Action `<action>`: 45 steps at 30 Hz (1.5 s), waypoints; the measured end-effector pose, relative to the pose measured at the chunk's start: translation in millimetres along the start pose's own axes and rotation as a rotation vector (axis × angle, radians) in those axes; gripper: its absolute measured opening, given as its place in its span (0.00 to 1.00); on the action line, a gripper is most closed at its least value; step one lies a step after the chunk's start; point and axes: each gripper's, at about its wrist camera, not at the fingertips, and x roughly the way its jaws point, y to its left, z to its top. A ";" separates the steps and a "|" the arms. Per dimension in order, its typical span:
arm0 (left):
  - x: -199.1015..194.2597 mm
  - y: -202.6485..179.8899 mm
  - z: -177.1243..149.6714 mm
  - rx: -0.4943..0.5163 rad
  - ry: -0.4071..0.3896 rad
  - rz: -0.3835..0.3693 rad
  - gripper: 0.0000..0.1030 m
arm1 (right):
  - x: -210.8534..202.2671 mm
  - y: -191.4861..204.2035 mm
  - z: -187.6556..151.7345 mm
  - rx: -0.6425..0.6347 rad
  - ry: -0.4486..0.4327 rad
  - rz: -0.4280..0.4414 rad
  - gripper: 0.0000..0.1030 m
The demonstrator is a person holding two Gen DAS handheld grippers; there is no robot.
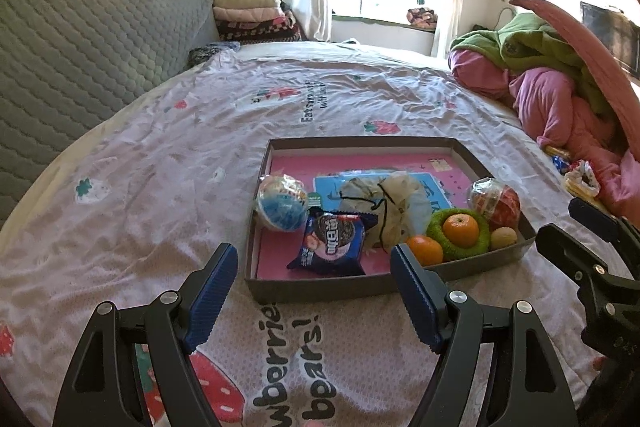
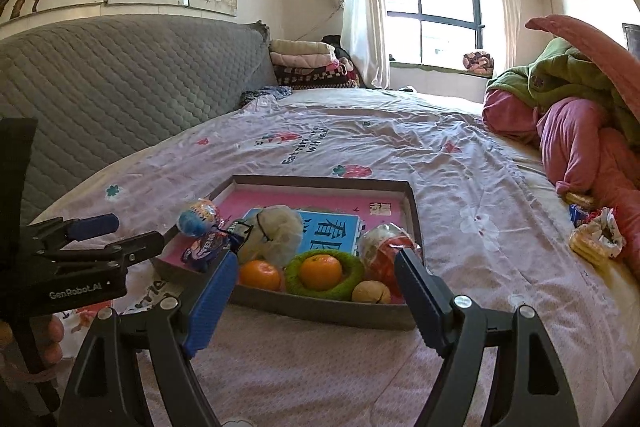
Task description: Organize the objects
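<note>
Left tool (image 1: 314,269) and right tool (image 2: 316,275) both spread wide and empty above a strawberry-print bed (image 1: 160,187), shallow grey tray (image 1: 320,291) just ahead, holding two oranges (image 1: 460,229), biscuit packet (image 1: 334,247), wrapped balls (image 1: 282,203).

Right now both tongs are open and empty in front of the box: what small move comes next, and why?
Probably swing the right tongs toward the loose snack packets lying on the sheet beside the pink quilt. They seem the only small items outside the box, and they lie on the right side, nearer that hand than the left tongs.
</note>
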 end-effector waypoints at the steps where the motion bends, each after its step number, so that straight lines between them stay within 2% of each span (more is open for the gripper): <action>1: 0.5 -0.2 -1.6 0.002 0.007 -0.001 0.77 | -0.3 0.9 -0.4 -0.002 0.000 0.003 0.78; 12: 0.7 -4.5 -11.6 0.020 0.032 0.008 0.77 | -2.3 10.5 -12.0 -0.012 0.011 0.031 0.78; 20: 4.9 -6.1 -18.1 0.022 0.062 -0.013 0.77 | 4.2 10.8 -20.0 -0.009 0.046 0.042 0.78; 37: 6.2 -2.7 -35.6 -0.012 0.120 -0.034 0.77 | 2.9 14.7 -32.3 -0.023 0.085 0.014 0.78; 45: -2.2 -2.8 -43.1 -0.011 0.116 -0.029 0.77 | -4.8 15.9 -40.0 -0.021 0.096 -0.005 0.78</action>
